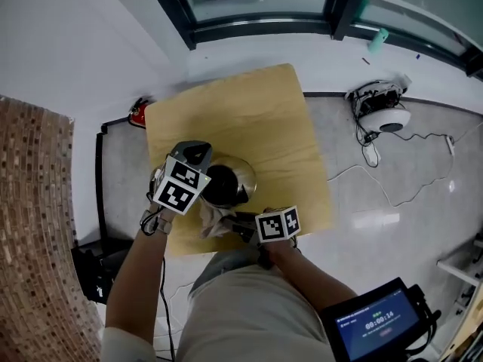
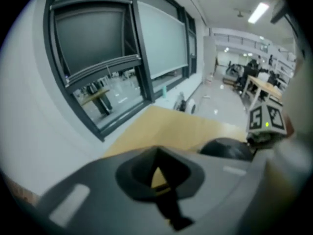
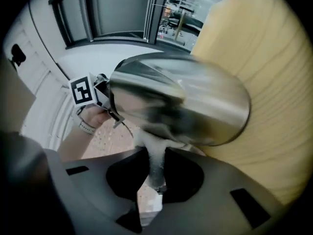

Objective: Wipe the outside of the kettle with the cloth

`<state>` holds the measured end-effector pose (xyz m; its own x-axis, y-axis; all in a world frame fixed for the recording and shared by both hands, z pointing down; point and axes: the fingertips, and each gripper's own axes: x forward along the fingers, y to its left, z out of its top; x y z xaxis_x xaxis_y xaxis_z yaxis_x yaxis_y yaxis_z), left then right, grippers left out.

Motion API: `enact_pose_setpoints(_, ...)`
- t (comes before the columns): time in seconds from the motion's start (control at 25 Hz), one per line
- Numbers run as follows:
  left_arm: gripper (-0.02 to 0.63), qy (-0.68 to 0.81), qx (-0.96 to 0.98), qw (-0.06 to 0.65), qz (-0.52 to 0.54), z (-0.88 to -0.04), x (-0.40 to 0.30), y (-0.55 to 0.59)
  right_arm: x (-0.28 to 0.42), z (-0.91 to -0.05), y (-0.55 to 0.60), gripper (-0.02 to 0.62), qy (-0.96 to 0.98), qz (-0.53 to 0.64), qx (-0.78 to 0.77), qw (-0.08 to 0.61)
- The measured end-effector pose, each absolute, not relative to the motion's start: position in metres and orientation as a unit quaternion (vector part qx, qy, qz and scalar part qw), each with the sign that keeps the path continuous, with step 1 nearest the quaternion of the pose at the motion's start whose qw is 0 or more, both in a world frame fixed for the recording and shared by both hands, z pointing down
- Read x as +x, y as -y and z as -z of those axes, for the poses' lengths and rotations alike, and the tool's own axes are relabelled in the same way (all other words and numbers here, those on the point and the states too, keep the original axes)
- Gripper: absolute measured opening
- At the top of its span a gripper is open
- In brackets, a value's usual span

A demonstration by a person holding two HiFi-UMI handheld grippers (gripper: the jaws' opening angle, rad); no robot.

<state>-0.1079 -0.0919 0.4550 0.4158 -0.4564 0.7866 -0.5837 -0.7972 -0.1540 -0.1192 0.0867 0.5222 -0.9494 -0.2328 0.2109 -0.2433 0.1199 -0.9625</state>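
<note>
the kettle (image 1: 226,179) stands near the front edge of the bench (image 1: 249,111). it is polished steel with a dark lid, so probably stiff, smooth and slippery, with some weight if it holds water. it is best steadied by its handle or rim, though no view shows the handle clearly. the cloth (image 3: 154,163) is soft and limp, bunched against the kettle's near side. the right gripper (image 3: 155,153) is clenched on one fold of it. the left gripper (image 2: 159,180) sits at the kettle's left, jaws together with nothing seen between them. no brand shows on the kettle. the digits on a small screen (image 1: 377,326) are too small to read.
</note>
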Motion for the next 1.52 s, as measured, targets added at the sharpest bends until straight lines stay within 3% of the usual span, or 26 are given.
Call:
enact_pose_setpoints(0.08, -0.002, 0.336, 0.83, 0.085, -0.437, -0.454, -0.116, 0.091, -0.095, -0.539, -0.087, 0.063, 0.747, -0.631, 0.206, 0.025)
enact_pose_setpoints(0.28, -0.003, 0.398, 0.808, 0.219, -0.376, -0.449, -0.145, 0.062, -0.046, -0.541, -0.067, 0.061, 0.725, -0.623, 0.292, -0.033)
enact_pose_setpoints(0.4, -0.006, 0.437, 0.793, 0.255, -0.338, -0.444, -0.154, 0.036, -0.03, -0.532, -0.055, 0.063, 0.735, -0.603, 0.308, -0.042)
enact_pose_setpoints(0.52, -0.005, 0.394, 0.809, 0.277, -0.338, -0.43, -0.144, 0.008, -0.018, -0.475, -0.043, 0.061, 0.774, -0.551, 0.284, -0.13)
enact_pose_setpoints(0.64, -0.003, 0.367, 0.854, 0.223, -0.292, -0.403, -0.117, 0.017, -0.013, -0.439, -0.023, 0.061, 0.812, -0.477, 0.275, -0.192)
enact_pose_setpoints(0.72, -0.003, 0.358, 0.869, 0.187, -0.287, -0.406, -0.097, 0.027, -0.007, -0.482, -0.004, 0.063, 0.793, -0.493, 0.323, -0.155)
enact_pose_setpoints(0.84, -0.001, 0.37, 0.863, 0.13, -0.319, -0.414, -0.087, 0.03, 0.0, -0.57, 0.006, 0.061, 0.71, -0.58, 0.397, -0.042)
enact_pose_setpoints(0.92, -0.002, 0.38, 0.861, 0.102, -0.322, -0.413, -0.088, 0.028, -0.011, -0.531, 0.004, 0.061, 0.756, -0.531, 0.379, -0.052)
enact_pose_setpoints(1.04, -0.002, 0.376, 0.862, 0.112, -0.32, -0.414, -0.093, 0.026, -0.026, -0.466, -0.005, 0.061, 0.802, -0.477, 0.311, -0.181)
enact_pose_setpoints(1.08, -0.002, 0.374, 0.863, 0.118, -0.32, -0.415, -0.094, 0.026, -0.023, -0.486, -0.007, 0.061, 0.785, -0.495, 0.329, -0.172)
enact_pose_setpoints(1.2, -0.002, 0.368, 0.864, 0.128, -0.32, -0.415, -0.091, 0.029, -0.013, -0.579, -0.02, 0.061, 0.72, -0.568, 0.397, -0.031)
enact_pose_setpoints(1.24, -0.002, 0.367, 0.864, 0.128, -0.32, -0.415, -0.09, 0.029, -0.015, -0.567, -0.021, 0.06, 0.732, -0.559, 0.388, -0.037)
enact_pose_setpoints(1.36, -0.002, 0.366, 0.864, 0.13, -0.321, -0.415, -0.093, 0.029, -0.03, -0.459, -0.024, 0.06, 0.828, -0.447, 0.283, -0.186)
enact_pose_setpoints(1.44, -0.002, 0.37, 0.862, 0.127, -0.323, -0.415, -0.095, 0.029, -0.037, -0.456, -0.027, 0.06, 0.851, -0.405, 0.286, -0.172)
enact_pose_setpoints(1.52, -0.002, 0.37, 0.862, 0.13, -0.322, -0.416, -0.093, 0.03, -0.023, -0.514, -0.023, 0.06, 0.815, -0.445, 0.359, -0.092)
